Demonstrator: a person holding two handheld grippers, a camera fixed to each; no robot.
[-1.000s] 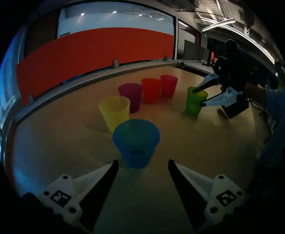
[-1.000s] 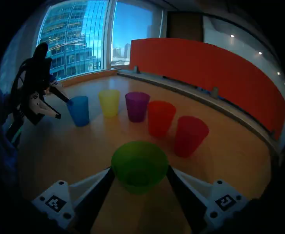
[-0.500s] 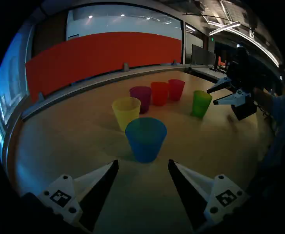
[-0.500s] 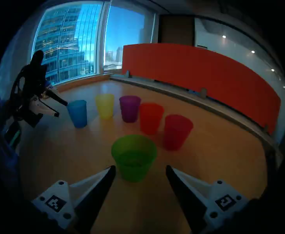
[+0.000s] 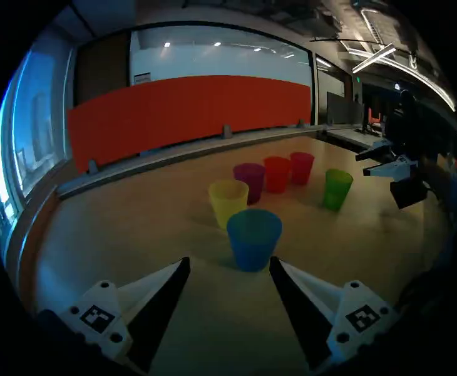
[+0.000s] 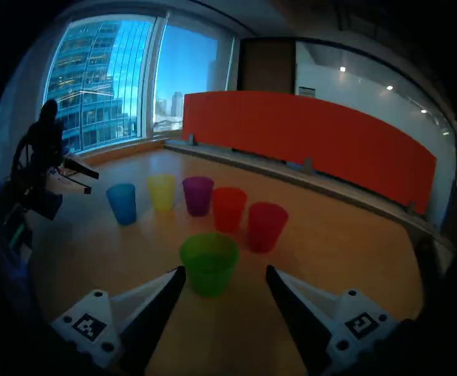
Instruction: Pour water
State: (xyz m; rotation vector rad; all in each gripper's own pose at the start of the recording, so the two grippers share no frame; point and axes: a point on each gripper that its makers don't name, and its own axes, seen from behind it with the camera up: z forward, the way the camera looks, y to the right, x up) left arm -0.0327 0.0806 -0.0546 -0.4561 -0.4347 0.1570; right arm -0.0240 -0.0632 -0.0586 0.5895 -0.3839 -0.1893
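Six translucent plastic cups stand upright on a pale wooden table (image 5: 134, 225), five in a curved row: blue cup (image 5: 253, 241), yellow cup (image 5: 228, 202), purple cup (image 5: 249, 178), orange cup (image 5: 277, 173) and red cup (image 5: 302, 167); the green cup (image 5: 337, 188) stands apart from the row, near its red end; whether any of them holds water cannot be told in this dim light. The left gripper (image 5: 226, 262) is spread wide and holds nothing; the blue cup sits just ahead of its tips, nearer the right-hand finger, untouched, with the yellow cup close behind it. In the right gripper view the right gripper (image 6: 224, 271) also gapes wide and empty, with the green cup (image 6: 208, 263) just ahead of the gap, touching neither finger; behind it stand the red and orange cups. Farther off, each gripper shows in the other's camera, fingers apart. A long orange wall panel (image 5: 184, 109) runs behind the table, and tall windows (image 6: 97, 81) look onto towers.
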